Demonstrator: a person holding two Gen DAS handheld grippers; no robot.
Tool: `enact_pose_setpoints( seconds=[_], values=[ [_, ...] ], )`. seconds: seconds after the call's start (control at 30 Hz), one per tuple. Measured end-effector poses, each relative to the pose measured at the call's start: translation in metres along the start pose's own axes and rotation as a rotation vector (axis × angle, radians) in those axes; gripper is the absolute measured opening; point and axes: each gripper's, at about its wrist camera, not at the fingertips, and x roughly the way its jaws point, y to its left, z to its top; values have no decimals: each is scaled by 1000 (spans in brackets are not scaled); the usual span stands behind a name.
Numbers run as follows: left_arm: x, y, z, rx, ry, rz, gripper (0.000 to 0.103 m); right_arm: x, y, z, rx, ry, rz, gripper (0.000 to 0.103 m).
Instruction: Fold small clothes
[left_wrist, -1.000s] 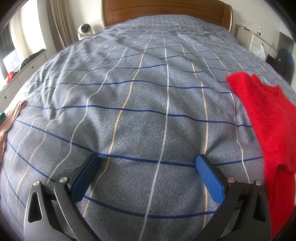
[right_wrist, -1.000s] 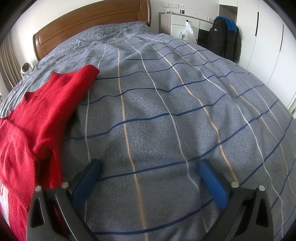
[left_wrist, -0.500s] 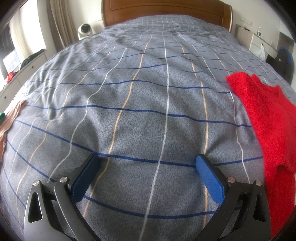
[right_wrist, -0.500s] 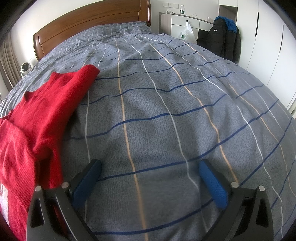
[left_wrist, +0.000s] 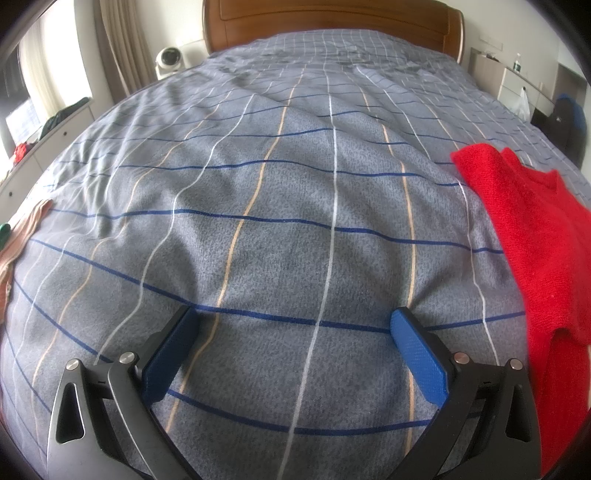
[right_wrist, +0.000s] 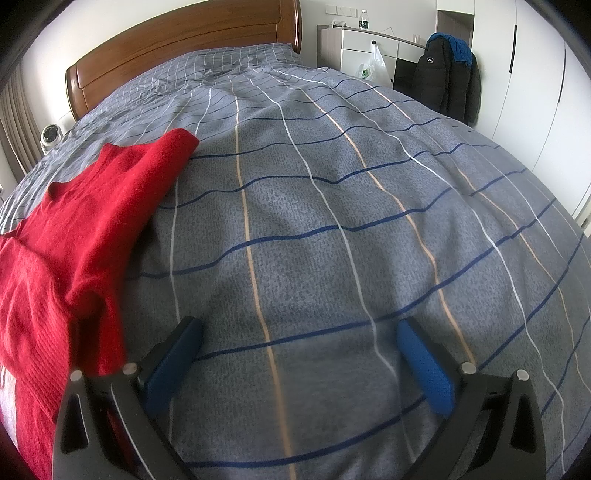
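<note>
Nothing much has moved since a moment ago: the red sweater (right_wrist: 92, 221) lies just where it did, and both tongs hang over the same squares of the blanket, though the right view looks a tiny bit blurry now, so maybe that one has begun to stir.

Between the two tongs lies the sweater, flat on the grey checked blanket (left_wrist: 295, 221). It looks fluffy, soft and light. I think it will flop and sag when lifted, so a pinch at one spot will only drag it. It is not slippery and it will not break. Good places to grab would be the far corner near the wooden headboard (right_wrist: 184, 40), or the ribbed edge close to the tongs.

Beside the sweater, the left gripper (left_wrist: 295, 343) is spread wide with nothing in it. On the sweater's other side, the right gripper (right_wrist: 299, 350) is spread wide and has nothing in it too, one blue pad just next to the red cloth.
</note>
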Motion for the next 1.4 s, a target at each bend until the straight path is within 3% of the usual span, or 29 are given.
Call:
enact_pose_setpoints(
  seconds=[1.4],
  values=[
    [0, -1, -1, -1, 0, 1, 103, 3, 1, 3, -11, 0, -25, 103]
  ],
)
